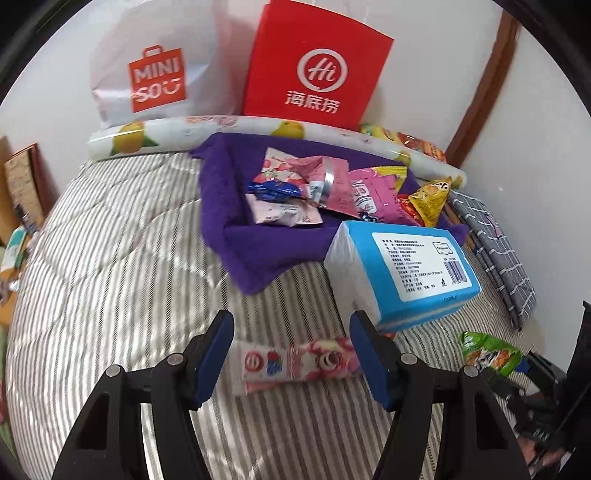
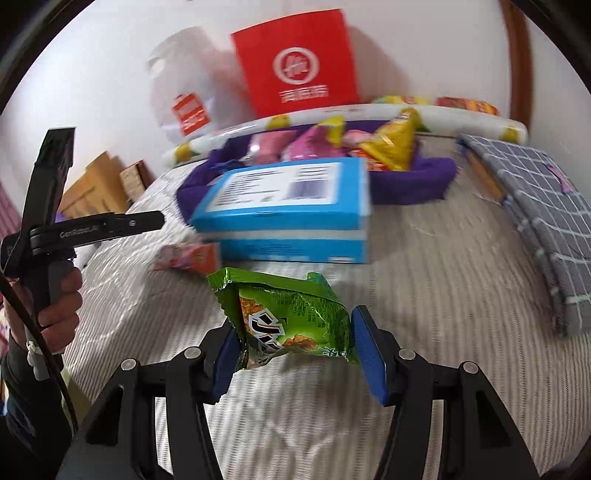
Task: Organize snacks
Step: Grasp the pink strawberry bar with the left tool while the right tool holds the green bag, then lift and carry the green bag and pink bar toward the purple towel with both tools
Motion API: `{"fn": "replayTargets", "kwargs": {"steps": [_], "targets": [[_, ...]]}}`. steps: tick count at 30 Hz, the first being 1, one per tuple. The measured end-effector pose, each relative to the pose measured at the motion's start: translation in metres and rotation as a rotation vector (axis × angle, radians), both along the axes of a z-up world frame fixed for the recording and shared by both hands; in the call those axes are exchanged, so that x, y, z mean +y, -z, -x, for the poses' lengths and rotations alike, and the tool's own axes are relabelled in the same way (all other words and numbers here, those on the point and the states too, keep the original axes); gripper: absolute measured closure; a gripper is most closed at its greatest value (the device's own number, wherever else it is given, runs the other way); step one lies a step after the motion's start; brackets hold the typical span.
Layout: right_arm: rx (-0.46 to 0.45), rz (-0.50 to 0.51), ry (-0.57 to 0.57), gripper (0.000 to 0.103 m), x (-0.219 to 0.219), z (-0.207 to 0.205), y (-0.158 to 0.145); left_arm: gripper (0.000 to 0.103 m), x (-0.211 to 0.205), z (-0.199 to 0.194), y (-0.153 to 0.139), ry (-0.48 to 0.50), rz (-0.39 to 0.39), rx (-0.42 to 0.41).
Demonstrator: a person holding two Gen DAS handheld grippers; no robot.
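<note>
This is a bedroom in someone's home. Everything sits on a bed (image 1: pixel 110 258) with a grey-and-white striped quilt, pushed up against a plain white wall (image 1: pixel 424 22). A folded grey checked cloth (image 2: pixel 546 206) lies at one side. Two shopping bags lean on the wall, one white (image 1: pixel 147 66) and one red (image 1: pixel 314 70). A purple fabric tray (image 1: pixel 229 206) holds loose snack packets, with a blue tissue pack (image 1: pixel 406 273) beside it.
</note>
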State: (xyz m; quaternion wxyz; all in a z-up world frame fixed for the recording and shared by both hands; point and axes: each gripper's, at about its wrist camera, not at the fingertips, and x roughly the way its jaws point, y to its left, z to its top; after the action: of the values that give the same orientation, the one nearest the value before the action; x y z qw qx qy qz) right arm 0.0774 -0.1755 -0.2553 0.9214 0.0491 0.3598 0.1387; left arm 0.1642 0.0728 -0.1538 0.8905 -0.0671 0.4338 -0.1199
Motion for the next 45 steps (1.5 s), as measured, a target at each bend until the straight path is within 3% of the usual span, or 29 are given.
{"fn": "replayTargets", "kwargs": {"steps": [7, 16, 23, 28, 29, 31, 32, 36, 45], "targets": [[0.021, -0.009, 0.061, 0.046, -0.022, -0.008, 0.006, 0.04, -0.001, -0.008, 0.017, 0.092, 0.043, 0.033], [0.035, 0.017, 0.056, 0.046, -0.015, -0.014, 0.013, 0.04, -0.007, -0.002, 0.037, 0.176, 0.107, 0.128], [0.028, 0.005, 0.037, 0.046, -0.012, -0.008, 0.011, 0.04, -0.03, 0.024, 0.035, 0.249, 0.028, 0.123], [0.013, 0.013, 0.033, 0.046, -0.01, -0.001, 0.012, 0.04, -0.055, 0.039, 0.039, 0.231, -0.101, 0.084], [0.009, 0.019, 0.036, 0.046, -0.01, 0.0, 0.012, 0.042, -0.059, 0.041, 0.04, 0.214, -0.124, 0.076], [0.008, 0.016, 0.037, 0.046, -0.011, 0.003, 0.012, 0.059, -0.064, 0.045, 0.04, 0.171, -0.174, 0.055], [0.009, 0.012, 0.036, 0.046, -0.012, 0.004, 0.012, 0.063, -0.065, 0.046, 0.04, 0.148, -0.19, 0.048], [0.008, 0.016, 0.043, 0.046, -0.014, 0.011, 0.015, 0.08, -0.059, 0.048, 0.041, 0.084, -0.182, 0.045], [-0.02, 0.044, 0.07, 0.046, -0.015, 0.023, 0.026, 0.083, -0.054, 0.063, 0.042, 0.017, -0.163, 0.004]]}}
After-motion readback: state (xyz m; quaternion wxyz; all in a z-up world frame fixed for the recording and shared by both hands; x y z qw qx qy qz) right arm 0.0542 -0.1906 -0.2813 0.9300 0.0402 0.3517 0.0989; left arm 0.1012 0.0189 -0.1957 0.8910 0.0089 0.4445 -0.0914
